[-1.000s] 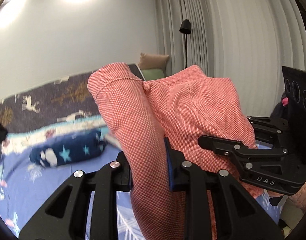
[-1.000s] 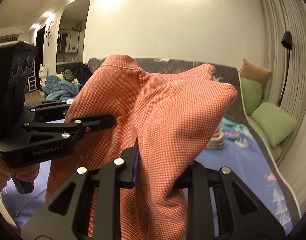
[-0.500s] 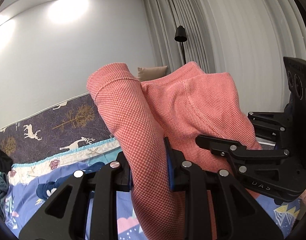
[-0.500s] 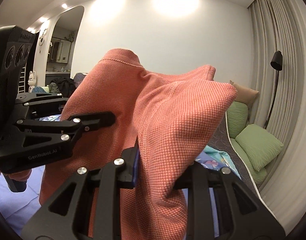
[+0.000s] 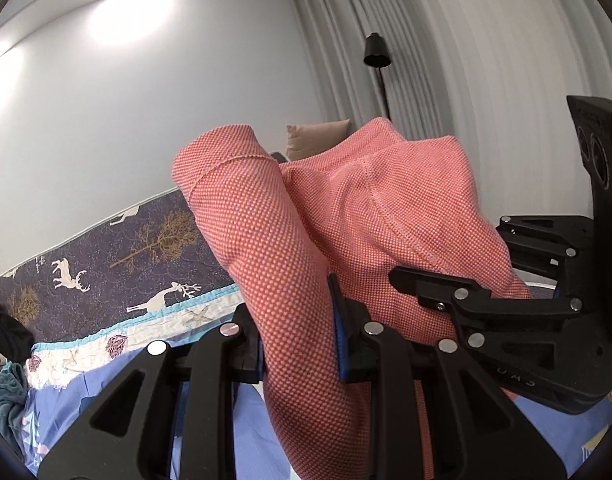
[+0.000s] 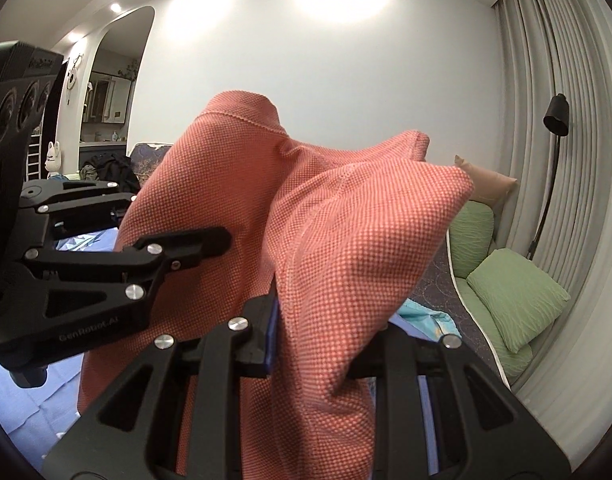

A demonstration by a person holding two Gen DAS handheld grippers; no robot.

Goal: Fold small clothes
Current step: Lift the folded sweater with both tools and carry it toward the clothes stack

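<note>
A small coral-red knit garment (image 5: 346,232) hangs in the air between both grippers. My left gripper (image 5: 299,340) is shut on one bunched edge of it. My right gripper (image 6: 312,332) is shut on another edge of the same garment (image 6: 306,240). The two grippers are close side by side: the right one shows at the right of the left wrist view (image 5: 506,312), the left one at the left of the right wrist view (image 6: 85,272). The cloth drapes over the fingers and hides the lower part of the garment.
Below lies a bed with a blue patterned sheet (image 5: 209,412) and a dark deer-print cover (image 5: 117,256). Green pillows (image 6: 514,296) and a tan cushion (image 6: 490,180) sit at the right. A black floor lamp (image 6: 554,120) stands by grey curtains (image 6: 578,200). Dark clothes (image 6: 105,168) lie far left.
Both grippers have lifted and tilted upward with the garment; more wall and less bed shows now. The grip on the cloth is unchanged.
</note>
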